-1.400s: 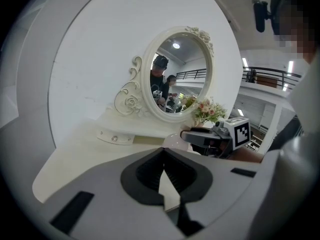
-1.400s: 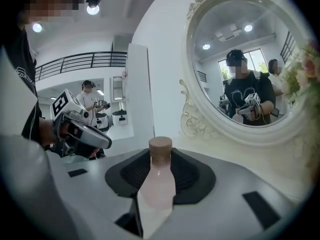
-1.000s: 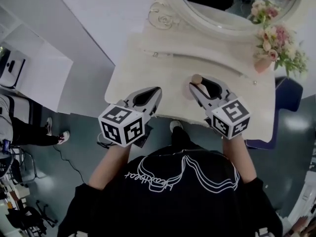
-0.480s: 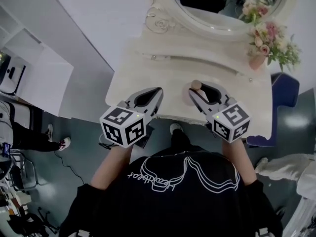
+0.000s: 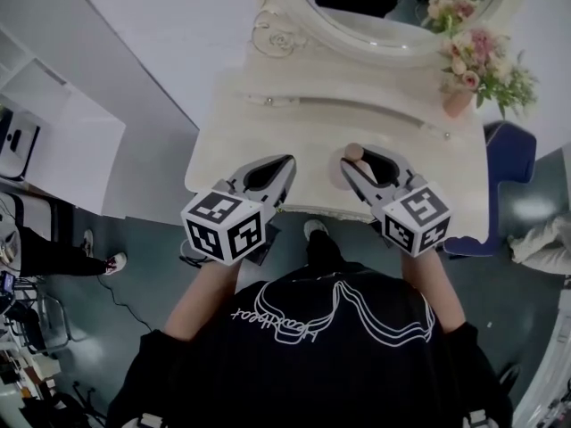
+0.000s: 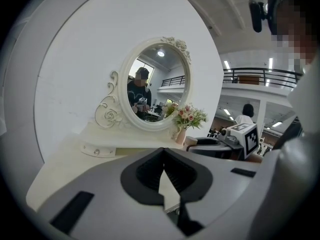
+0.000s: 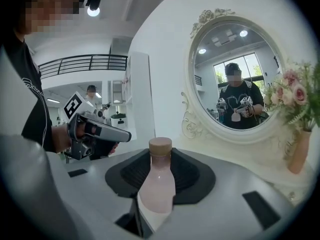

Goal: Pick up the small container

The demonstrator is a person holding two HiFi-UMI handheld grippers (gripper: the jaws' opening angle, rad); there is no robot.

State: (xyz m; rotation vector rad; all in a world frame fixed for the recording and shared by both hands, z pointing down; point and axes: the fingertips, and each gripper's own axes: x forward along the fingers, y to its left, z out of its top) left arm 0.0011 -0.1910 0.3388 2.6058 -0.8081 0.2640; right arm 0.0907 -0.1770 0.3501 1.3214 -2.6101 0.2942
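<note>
Holding position over the cream-white carved dressing-table worktop (image 5: 268, 141), below its oval white-framed mirror (image 5: 401, 25).

Right claw (image 5: 370, 159): closed partway on the small pale-pink bottle with a round tan cap (image 7: 157, 184). The pads bear on its lower body; the neck and cap stand free. The bottle appears clear of the worktop, near its front edge.

Left claw (image 5: 282, 166): jaws together, nothing between, just beside the right one.

Judgement: the pick-up looks nearly complete. To finish well, hold the squeeze constant, raise straight up and keep the bottle upright, because the grip sits low on a smooth body. Keep the left claw out of the way.

Writing: no label seen on the bottle. White script on my black shirt (image 5: 330, 319) is upside down and not legible. The marker cubes (image 5: 415, 217) carry only black-and-white squares.
</note>
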